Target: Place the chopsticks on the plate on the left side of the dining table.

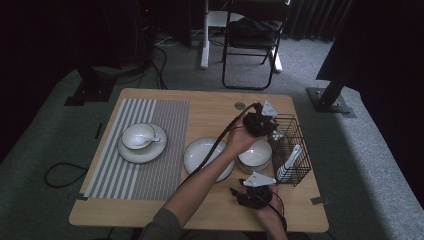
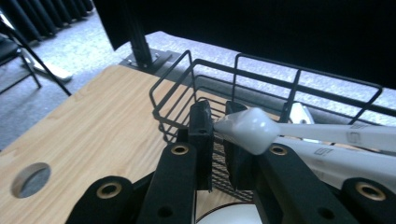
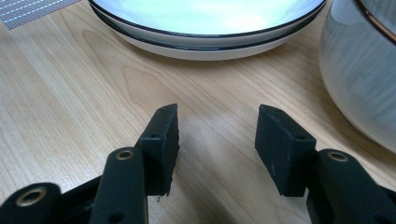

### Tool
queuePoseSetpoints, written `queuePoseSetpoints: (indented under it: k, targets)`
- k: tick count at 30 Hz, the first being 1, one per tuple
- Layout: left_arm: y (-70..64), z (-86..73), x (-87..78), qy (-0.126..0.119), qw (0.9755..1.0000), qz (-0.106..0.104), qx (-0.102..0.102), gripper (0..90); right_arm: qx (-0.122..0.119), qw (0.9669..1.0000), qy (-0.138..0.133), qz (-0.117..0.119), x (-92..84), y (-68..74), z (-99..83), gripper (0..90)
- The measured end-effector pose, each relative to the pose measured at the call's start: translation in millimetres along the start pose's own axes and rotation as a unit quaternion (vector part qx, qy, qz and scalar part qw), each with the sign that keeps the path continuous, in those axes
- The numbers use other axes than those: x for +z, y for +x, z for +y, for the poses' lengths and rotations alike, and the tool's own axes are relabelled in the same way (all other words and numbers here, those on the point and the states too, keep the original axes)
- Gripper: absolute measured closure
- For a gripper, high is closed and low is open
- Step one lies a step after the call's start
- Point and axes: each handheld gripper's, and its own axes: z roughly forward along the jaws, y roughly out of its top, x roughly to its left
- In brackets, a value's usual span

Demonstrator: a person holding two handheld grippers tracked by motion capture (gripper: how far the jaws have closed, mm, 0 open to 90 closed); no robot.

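**Left gripper pinches a white spoon at the wire basket**

We see a wooden table from above, with a person's forearms coming in from its near edge. Our left gripper point(image 1: 261, 121) reaches across to the black wire basket point(image 1: 295, 135) by the table's right edge. In the left gripper view its jaws are almost fully closed, pinching the tip of a white spoon point(image 2: 252, 130) handle just above the basket's rim. More white spoons point(image 2: 336, 161) lie slanted in the basket beside it.

Our right gripper point(image 1: 255, 192) rests near the table's near edge, right of centre. Its jaws stand partly open with nothing between them, just above bare wood point(image 3: 219, 135). Ahead of it sit a plate point(image 3: 205, 28) and a bowl point(image 3: 359, 70). A striped mat point(image 1: 135, 150) covers the table's left half and carries another plate, bowl and spoon.

We judge the spoon to be glazed ceramic or hard plastic: light, stiff, smooth and slippery, and liable to chip if dropped. The grip sits at the very end of the handle, so the spoon could pivot or slide out. A hold farther along the handle, across its flat sides, would likely be steadier.
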Motion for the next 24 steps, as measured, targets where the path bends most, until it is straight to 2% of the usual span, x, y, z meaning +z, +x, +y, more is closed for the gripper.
queuePoseSetpoints:
  k: [13, 18, 24]
  targets:
    - [3.2, -0.2, -8.7, -0.022, 0.9997, 0.001, -0.013, 83.8, -0.002, 1.0, 0.002, 0.0, 0.1, 0.7, 0.1, 48.8]
    - [11.0, -0.1, -22.1, -0.043, 0.9985, -0.01, -0.032, 84.0, -0.004, 1.0, 0.004, 0.0, 0.4, 1.2, 0.2, 48.8]
    - [20.1, 1.2, -42.8, -0.073, 0.9953, -0.037, -0.052, 84.1, -0.005, 1.0, 0.005, -0.001, 0.8, 1.5, 0.4, 48.8]
